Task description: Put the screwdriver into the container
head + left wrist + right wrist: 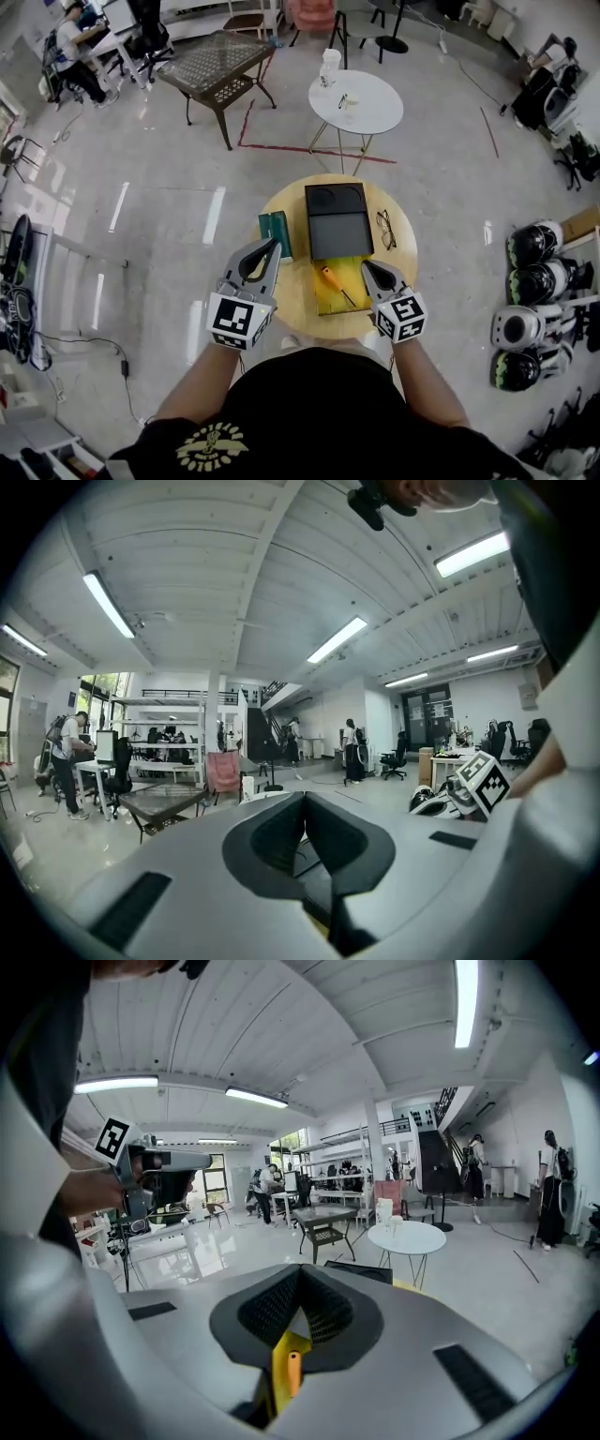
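Observation:
An orange-handled screwdriver (332, 281) lies on a yellow pad (326, 300) near the front of the round wooden table (289, 298). The black container (338, 221) stands just behind it. My right gripper (367, 265) hovers to the right of the screwdriver, shut, with nothing between its jaws. In the right gripper view the gripper (300, 1271) has its tips together, and the orange handle (293, 1372) shows below them. My left gripper (274, 244) is over the table's left edge, also shut and empty; the left gripper view shows this gripper (305, 797) with its tips touching.
A green box (276, 234) lies left of the container and a pair of glasses (386, 229) to its right. Beyond stand a white round table (356, 101) and a dark glass-topped table (217, 62). Several helmets (534, 281) sit on a rack at right.

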Demonstrator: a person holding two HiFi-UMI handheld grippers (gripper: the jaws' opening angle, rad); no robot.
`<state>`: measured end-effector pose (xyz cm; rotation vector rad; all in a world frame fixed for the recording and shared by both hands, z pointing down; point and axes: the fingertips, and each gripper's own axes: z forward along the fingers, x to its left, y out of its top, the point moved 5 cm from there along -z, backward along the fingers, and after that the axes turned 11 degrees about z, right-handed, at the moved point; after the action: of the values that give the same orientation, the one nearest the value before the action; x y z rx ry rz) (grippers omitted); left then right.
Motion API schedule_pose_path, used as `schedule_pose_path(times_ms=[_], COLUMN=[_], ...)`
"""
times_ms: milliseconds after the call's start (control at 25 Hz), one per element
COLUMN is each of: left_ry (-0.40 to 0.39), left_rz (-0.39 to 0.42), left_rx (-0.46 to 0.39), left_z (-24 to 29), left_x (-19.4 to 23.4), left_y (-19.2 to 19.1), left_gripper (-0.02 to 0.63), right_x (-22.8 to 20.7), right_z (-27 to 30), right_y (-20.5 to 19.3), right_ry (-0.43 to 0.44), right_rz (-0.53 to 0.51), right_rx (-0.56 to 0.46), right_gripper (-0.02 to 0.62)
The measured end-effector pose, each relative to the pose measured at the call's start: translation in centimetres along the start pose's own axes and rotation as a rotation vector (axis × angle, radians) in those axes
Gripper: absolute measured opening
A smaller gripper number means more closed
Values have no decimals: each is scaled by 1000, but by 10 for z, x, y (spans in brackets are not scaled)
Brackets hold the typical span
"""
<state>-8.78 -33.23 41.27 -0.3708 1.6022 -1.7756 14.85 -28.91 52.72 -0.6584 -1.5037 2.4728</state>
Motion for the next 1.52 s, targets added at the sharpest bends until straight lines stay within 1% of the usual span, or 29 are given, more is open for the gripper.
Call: schedule_pose_path(times_ms=[160, 320, 440, 640, 880, 1000, 1160, 1360, 1520], left_ry=[-7, -22, -25, -33, -38, -42, -27, -5, -1], left_rz=[26, 33, 43, 48, 47, 55, 55, 51, 44], left_rx=[-27, -50, -63, -42, -27, -30, -58, -95, -110], left_z=[-6, -16, -24, -37, -59, -69, -83, -93, -94], left_x=[3, 0, 1, 3, 1, 0, 4, 8, 7], left_y=[6, 15, 19, 19, 13, 12, 17, 21, 22], left_gripper=[18, 18, 18, 18, 18, 18, 18, 18, 18], right_x=[14, 32, 47, 66, 95, 104, 110, 116, 120], right_z=[-10, -26, -36, -51, -81, -89, -93, -95, -98], right_y=[15, 27, 39, 58, 80, 82, 85, 83, 85], right_ry=[-4, -10, -7, 1, -12, 4, -13, 7, 1], right_rz=[2, 12, 9, 3, -39, -56, -40, -60, -58], right_rx=[-32, -40, -66, -98, -144, -164, -177, -176, -168], right_gripper=[14, 14, 14, 14, 14, 14, 14, 14, 14])
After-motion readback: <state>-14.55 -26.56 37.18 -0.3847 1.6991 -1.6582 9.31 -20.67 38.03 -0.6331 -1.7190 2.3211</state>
